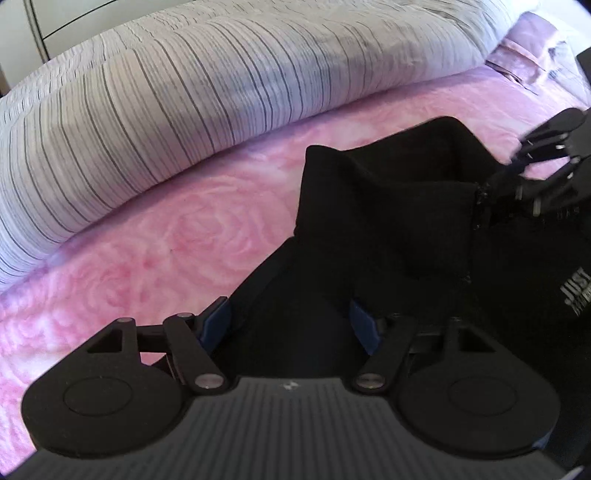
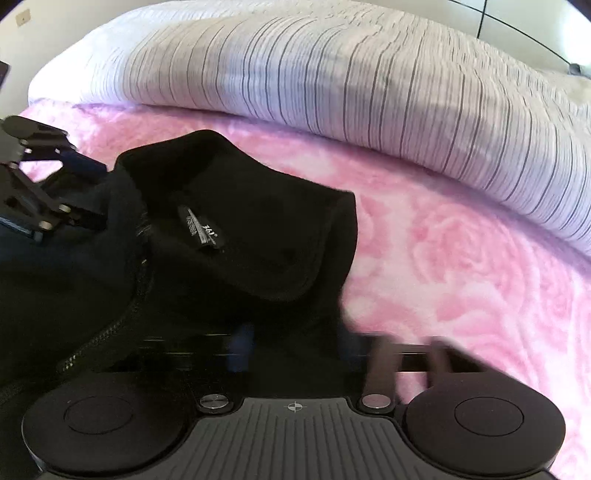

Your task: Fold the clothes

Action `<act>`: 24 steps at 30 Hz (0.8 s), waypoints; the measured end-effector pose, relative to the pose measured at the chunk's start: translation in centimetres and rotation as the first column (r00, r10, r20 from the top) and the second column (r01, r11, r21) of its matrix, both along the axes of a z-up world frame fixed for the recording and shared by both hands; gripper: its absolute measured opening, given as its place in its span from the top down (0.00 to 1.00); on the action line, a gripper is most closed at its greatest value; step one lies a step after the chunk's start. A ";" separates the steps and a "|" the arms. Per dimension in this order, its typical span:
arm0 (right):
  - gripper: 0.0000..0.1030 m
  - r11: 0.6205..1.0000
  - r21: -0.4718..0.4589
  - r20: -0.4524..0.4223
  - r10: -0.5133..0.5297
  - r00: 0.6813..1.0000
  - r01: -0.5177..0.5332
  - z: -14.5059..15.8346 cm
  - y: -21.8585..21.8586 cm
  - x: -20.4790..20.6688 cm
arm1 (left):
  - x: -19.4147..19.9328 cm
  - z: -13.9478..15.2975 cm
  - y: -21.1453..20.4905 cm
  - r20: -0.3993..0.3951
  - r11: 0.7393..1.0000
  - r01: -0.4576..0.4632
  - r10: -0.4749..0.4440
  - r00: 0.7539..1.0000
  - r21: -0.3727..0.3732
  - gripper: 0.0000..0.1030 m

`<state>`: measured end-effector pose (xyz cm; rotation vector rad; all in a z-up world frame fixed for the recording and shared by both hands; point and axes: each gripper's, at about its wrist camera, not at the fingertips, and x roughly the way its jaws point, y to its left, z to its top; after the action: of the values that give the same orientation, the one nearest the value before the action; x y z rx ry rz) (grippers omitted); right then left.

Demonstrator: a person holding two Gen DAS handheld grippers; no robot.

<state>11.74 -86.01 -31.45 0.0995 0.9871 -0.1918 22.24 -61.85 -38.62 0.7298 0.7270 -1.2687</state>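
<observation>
A black zip-up jacket (image 1: pixel 388 221) lies on a pink rose-patterned bedspread (image 1: pixel 177 236). Its collar stands up, with a neck label (image 2: pixel 202 229) and the zipper (image 2: pixel 122 314) showing in the right wrist view. My left gripper (image 1: pixel 288 317) has its blue-padded fingers spread wide, with jacket fabric lying between them. My right gripper (image 2: pixel 291 343) is blurred, its fingers apart over the jacket's (image 2: pixel 221 258) shoulder. Each gripper also shows in the other's view, the right gripper (image 1: pixel 517 173) and the left gripper (image 2: pixel 85 184), both at the collar's edges.
A bulky striped white duvet (image 1: pixel 207 85) lies rolled along the far side of the bedspread (image 2: pixel 461 258). A pink pillow (image 1: pixel 524 55) sits at the far right. A white wardrobe (image 1: pixel 62 18) stands behind the bed.
</observation>
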 end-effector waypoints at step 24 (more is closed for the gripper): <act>0.36 0.864 0.039 0.021 -0.503 0.864 0.502 -0.8 -7.9 -22.7 | 2.9 0.9 -0.9 0.037 0.996 -0.085 0.085 0.996 -0.009 0.35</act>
<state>-10.99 -93.90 -32.29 0.3923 0.9180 -0.6544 25.13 -62.78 -37.67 0.7075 0.7152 -1.1775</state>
